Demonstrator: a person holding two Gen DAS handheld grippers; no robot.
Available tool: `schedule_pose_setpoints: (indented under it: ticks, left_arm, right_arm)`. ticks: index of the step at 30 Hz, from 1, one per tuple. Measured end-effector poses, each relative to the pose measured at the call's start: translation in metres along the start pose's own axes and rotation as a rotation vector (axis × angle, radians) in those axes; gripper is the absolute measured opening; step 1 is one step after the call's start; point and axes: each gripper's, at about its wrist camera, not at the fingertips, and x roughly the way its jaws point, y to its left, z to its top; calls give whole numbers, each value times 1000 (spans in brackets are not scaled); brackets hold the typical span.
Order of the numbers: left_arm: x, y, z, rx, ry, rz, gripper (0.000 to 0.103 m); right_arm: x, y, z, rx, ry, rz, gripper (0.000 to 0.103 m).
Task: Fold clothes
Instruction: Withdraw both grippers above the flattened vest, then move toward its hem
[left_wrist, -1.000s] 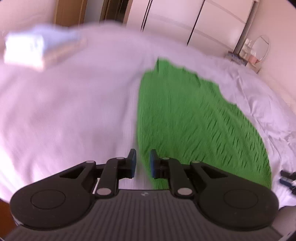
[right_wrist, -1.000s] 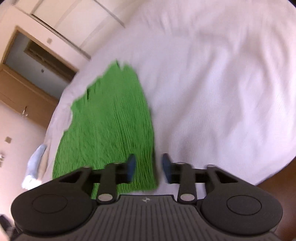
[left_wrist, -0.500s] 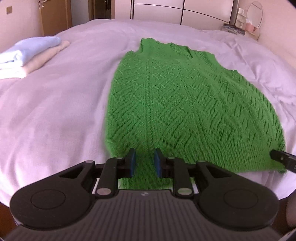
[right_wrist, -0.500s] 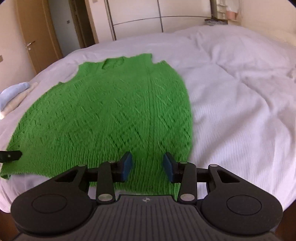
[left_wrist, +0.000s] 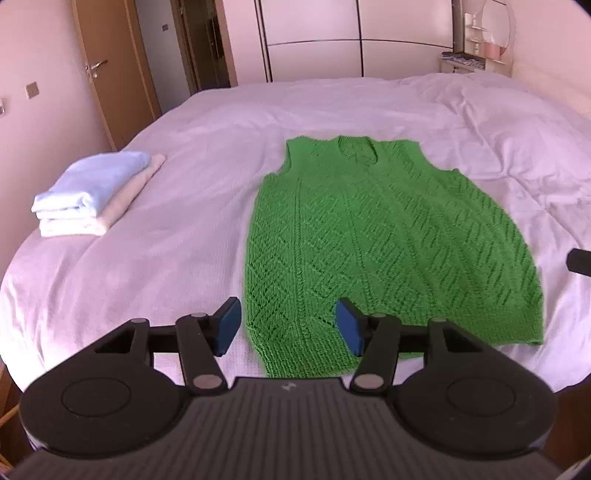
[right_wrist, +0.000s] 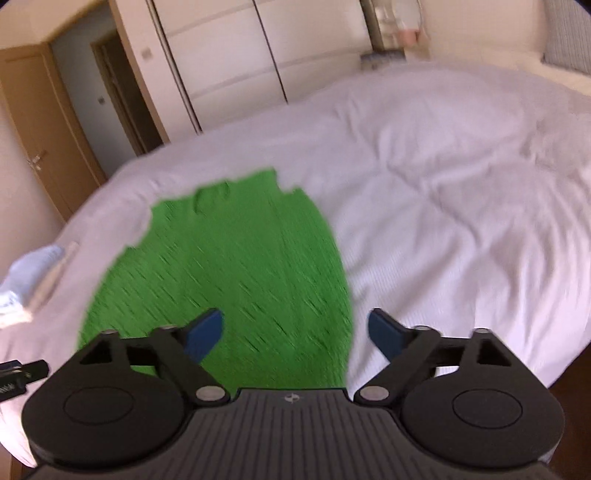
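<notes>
Bedroom with white wardrobe doors (left_wrist: 314, 37) and a wooden door (left_wrist: 110, 70) running along the far wall; a wide bed (left_wrist: 147, 258) under a white cover is filling both views

Green knitted vest (left_wrist: 388, 236) is lying spread flat in a single layer on the cover, at the near middle of the bed. Its long axis is running 6 to 12 in the left wrist view, neckline pointing to 12, hem sitting at 6 just ahead of the claws. Right wrist view is blurring, but the vest (right_wrist: 229, 288) is reading the same, tilting slightly toward 11

At 9 to 10 a stack of folded clothes (left_wrist: 92, 192) is sitting well apart from the vest

Left gripper (left_wrist: 288, 326) is hovering over the hem's left corner, jaws standing wide, nothing between them. Right gripper (right_wrist: 295, 332) is hanging over the hem's right edge, jaws also wide and empty

Judgement: the vest is lying unfolded, so its fold is remaining to be made. Both claws seem to be lining up on the hem; the next move is calling for each to drop, pinch its corner through both layers, and lift evenly
</notes>
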Motion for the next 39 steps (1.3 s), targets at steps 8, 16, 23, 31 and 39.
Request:
schedule_pose_setpoints:
  ticks: [8,16,23,31,39]
  left_arm:
    - [-13,-2,-5,4,5,-1,70]
    - [-17,-6,-23,10,37,-9,75]
    - [-20,-8,-36,17,56,-13,80]
    - [-27,-8,-38,18,50,-18,81]
    - [-33,-8,-39,18,49,-14,83]
  right_arm:
    - [-24,19,3,-32,5,65,101]
    - [-35,43,-6,-79,33,43,101]
    - [-42,49,-20,-104,34,29,103]
    - [-41,50,-31,-105,79,25,103]
    - [-38,49,-33,-100,94,18,103]
